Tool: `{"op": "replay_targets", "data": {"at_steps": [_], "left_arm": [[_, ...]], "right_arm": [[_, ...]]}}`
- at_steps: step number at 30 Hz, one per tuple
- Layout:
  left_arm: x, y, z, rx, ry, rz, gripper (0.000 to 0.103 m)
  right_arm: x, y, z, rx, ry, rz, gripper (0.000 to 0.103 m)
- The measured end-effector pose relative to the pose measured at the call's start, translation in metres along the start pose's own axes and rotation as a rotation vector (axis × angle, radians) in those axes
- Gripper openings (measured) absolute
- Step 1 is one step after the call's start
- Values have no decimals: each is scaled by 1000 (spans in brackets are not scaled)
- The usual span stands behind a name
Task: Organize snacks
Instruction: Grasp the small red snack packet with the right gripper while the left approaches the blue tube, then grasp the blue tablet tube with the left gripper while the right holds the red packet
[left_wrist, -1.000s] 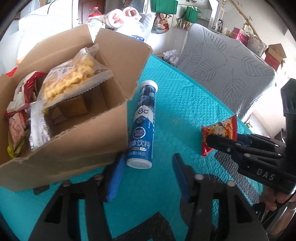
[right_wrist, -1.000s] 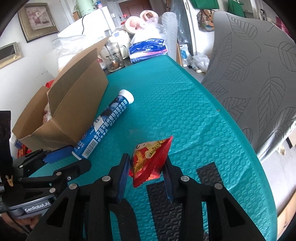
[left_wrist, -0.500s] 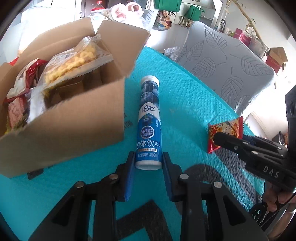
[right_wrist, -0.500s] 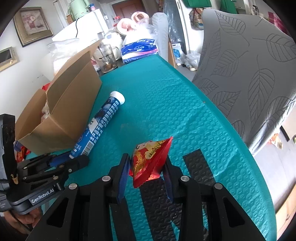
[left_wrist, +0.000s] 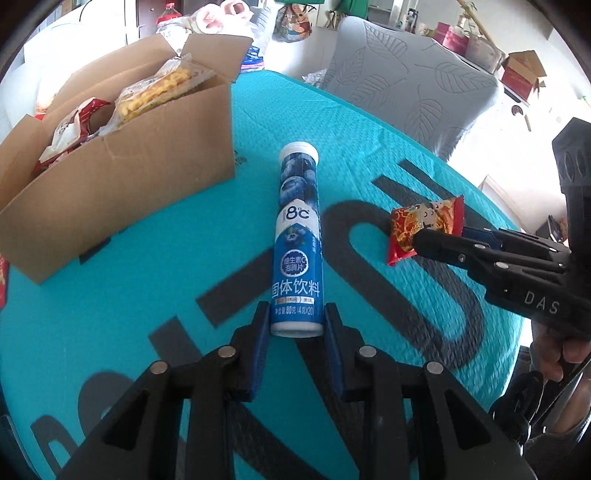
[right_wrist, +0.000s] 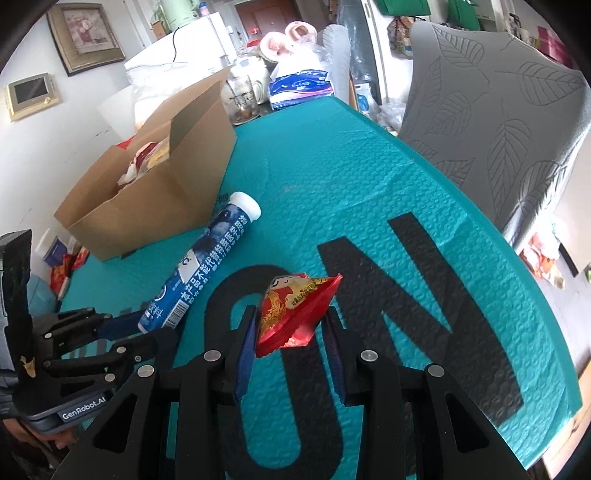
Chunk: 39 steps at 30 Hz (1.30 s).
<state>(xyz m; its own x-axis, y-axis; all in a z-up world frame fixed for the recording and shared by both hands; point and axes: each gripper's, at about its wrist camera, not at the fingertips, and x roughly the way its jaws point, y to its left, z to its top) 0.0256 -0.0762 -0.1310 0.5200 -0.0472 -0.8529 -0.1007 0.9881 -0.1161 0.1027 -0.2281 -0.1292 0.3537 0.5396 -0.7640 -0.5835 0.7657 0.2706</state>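
A: Left hand-held gripper, nearest the lens. Blue pads closed in on the base of the blue tablet tube; both pads touch its sides, only the tube's width between them. The tube points away, white cap at the far end, over the teal bench. Whether it is lifted off the bench I cannot tell.

B: Right hand-held gripper: pinched narrow on the red snack packet, which stands crumpled between the pads above the black lettering on the bench cover.

A: From the left wrist view the same packet sticks out past the right gripper's tip, well to the right of the tube.

B: Beyond, the cardboard box sits open on the bench, left of the tube. Inside it, a clear bag of yellow crackers and red-and-white wrappers.

A: Against half a second ago: the left grip on the tube looks the same, but the tube is now apart from the box wall, where before it lay just beside it. The box reads farther off in both views. The right grip on the packet is unchanged.

B: Far edge: a grey leaf-patterned chair back.
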Motion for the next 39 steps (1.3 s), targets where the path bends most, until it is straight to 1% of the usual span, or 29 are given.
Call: {"op": "replay_targets", "data": {"at_steps": [4,8,11,15,18,20,21,22,23,24,25,27,28,29,30,35,37,39], "left_arm": [[-10,-3,-17,19,16,-10,28],[-17,-9,-30,60,15,12,28],[-15,-10,-31,75,34,27,28],[-14,-10,-30,78,26,45,28],[-12,-14,-27,113,18,68,32],[-11,-14,-24,112,7,65,33],[-9,-13,-23,100,5,59,34],[-8,-12,-20,91,6,55,34],[-7,-12,-19,88,6,53,36],[-5,-12,-17,93,6,52,40],[-3,-13,-15,103,3,57,42],[2,-13,-11,113,0,83,60],[4,-12,-9,110,1,88,64],[6,-10,-7,104,5,77,66],[7,-8,-5,98,7,60,66],[14,-8,5,111,5,48,66],[17,-8,10,101,-4,34,59],[19,-11,14,124,-3,39,45]], "right_arm": [[-8,10,-18,-6,12,2,34],[-13,19,-36,-21,29,15,34],[-14,22,-46,-33,37,10,34],[-18,20,-49,-6,30,14,34],[-17,20,-50,-2,30,10,35],[-16,22,-50,-6,31,8,35],[-15,23,-50,-12,30,15,39],[-15,22,-49,-19,27,26,47],[-15,24,-49,-26,24,35,52],[-14,25,-49,-31,24,34,56],[-13,26,-49,-37,24,27,57],[-13,28,-48,-39,21,17,57],[-12,27,-48,-33,19,19,57],[-12,26,-47,-24,17,25,57],[-11,25,-46,-18,15,30,57],[-8,23,-41,-4,7,44,57],[-7,23,-39,-6,2,43,57],[-5,22,-37,-4,-7,47,57]]}}
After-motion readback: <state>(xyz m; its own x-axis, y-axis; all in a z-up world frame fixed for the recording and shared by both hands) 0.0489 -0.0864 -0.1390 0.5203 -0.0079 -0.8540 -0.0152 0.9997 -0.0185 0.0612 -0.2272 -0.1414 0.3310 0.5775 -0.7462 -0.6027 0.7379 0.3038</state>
